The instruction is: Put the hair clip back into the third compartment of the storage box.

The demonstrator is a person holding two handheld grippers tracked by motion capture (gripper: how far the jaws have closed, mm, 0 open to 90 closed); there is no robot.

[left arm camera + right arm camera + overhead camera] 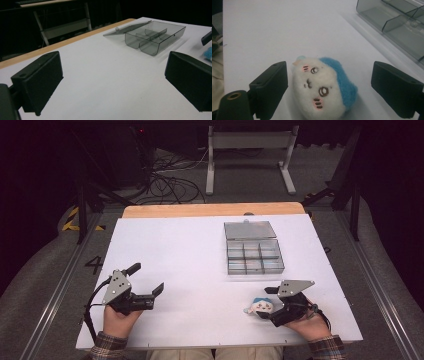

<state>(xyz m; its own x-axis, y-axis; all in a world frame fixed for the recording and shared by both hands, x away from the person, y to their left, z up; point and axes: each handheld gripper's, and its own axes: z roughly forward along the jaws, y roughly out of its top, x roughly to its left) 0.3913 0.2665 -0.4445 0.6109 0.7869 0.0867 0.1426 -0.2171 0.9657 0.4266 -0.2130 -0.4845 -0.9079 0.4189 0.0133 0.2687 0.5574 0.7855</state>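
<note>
The plush toy (324,86) lies on the white table (175,250) straight ahead of my right gripper (329,87), between its two black jaws, a small white face with a blue cap. In the right gripper view its long axis runs slantwise, from upper left to lower right, so the jaws would close roughly across its shorter width. Those jaws stand wide apart; the left one is just beside the toy's white cheek, perhaps brushing it, though I cannot tell for certain, while the right one is clear of the blue side with bare table between. They hold nothing yet. In the high view my right gripper (272,301) sits at the near right of the table with the toy (260,306) at its tips, so this is plainly the nearer hand for the pick. My left gripper (148,280) rests well apart at the near left, jaws spread wide over bare table, empty. The clear compartment box (254,256) lies open beyond the toy, toward the far side, and I judge the toy is meant for it once I close on it
</note>
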